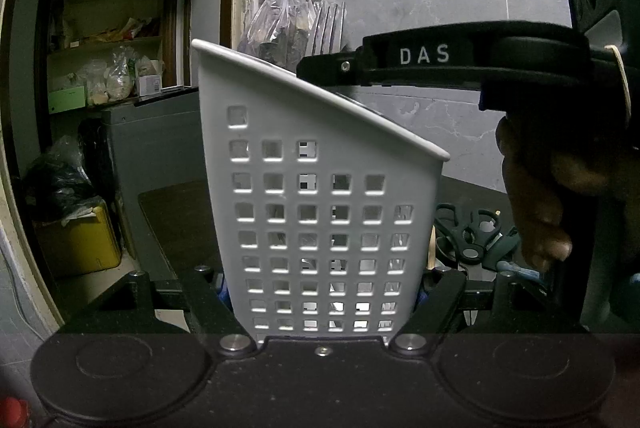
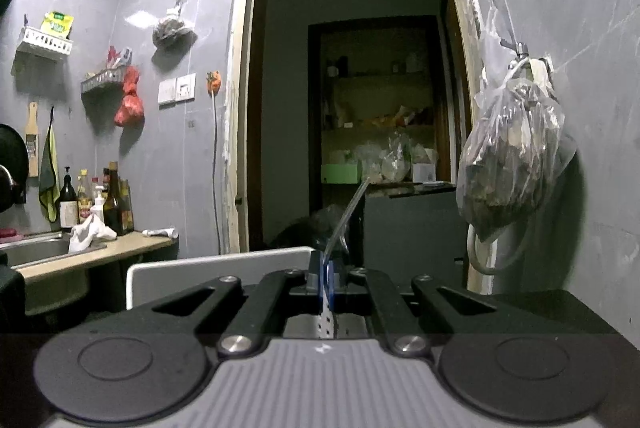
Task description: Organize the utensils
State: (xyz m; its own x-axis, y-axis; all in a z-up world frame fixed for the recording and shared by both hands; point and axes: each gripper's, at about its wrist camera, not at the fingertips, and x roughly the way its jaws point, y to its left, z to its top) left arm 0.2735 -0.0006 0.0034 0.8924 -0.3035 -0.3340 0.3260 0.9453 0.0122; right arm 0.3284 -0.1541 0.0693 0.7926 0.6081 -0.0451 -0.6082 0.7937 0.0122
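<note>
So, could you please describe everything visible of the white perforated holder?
The white perforated holder looks like plastic, with rows of square holes and a rim slanting down to the right. It stands upright, clamped at its base by the left hand-held gripper. A fork rises behind its rim.

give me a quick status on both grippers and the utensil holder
Left gripper shut on white utensil holder. Right gripper shut on fork, above the holder. Scissors lie beside it, nothing blocking.
</note>
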